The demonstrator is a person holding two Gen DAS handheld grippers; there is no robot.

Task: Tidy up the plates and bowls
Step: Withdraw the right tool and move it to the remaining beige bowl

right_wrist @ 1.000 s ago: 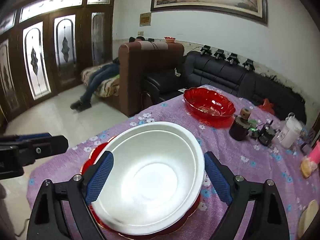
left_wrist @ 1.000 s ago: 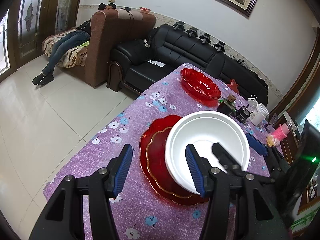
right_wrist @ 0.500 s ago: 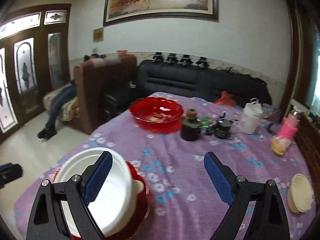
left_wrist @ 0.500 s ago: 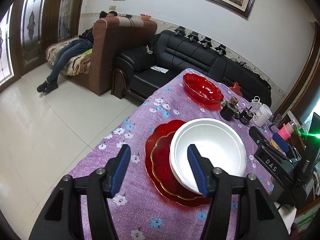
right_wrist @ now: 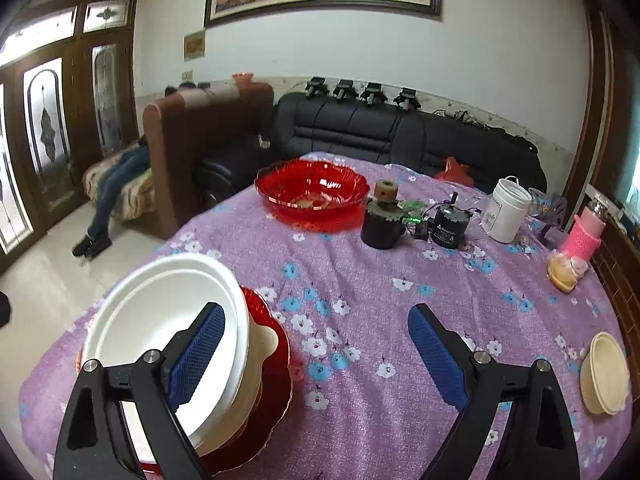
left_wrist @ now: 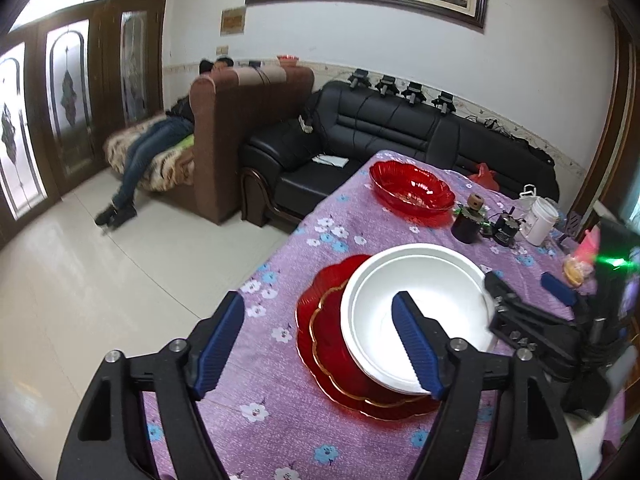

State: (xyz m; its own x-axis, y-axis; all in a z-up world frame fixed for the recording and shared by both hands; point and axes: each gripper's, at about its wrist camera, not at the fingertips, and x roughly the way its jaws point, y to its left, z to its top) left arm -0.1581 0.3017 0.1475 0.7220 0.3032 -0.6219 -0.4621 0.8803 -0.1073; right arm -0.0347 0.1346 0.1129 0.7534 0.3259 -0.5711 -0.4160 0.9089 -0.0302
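A white bowl [left_wrist: 420, 292] sits on a stack of red plates [left_wrist: 320, 336] near the table's front edge; the right wrist view shows the bowl [right_wrist: 160, 320] on a cream dish and the red plates [right_wrist: 276, 384]. My left gripper [left_wrist: 320, 340] is open and empty, above the left side of the stack. My right gripper [right_wrist: 316, 356] is open and empty, to the right of the stack, over the purple cloth. A red glass bowl [right_wrist: 312, 190] stands at the far end. A small cream bowl [right_wrist: 604, 372] lies at the right edge.
Purple flowered tablecloth [right_wrist: 360, 280] covers the table. Behind the middle stand a dark jar [right_wrist: 382, 220], a black motor [right_wrist: 448, 228], a white tub [right_wrist: 506, 210] and a pink bottle [right_wrist: 582, 232]. Sofas stand beyond the table.
My right gripper let go of the white bowl, pulled back and swung right; the bowl now rests on the stack. My left gripper drew back a little, still open.
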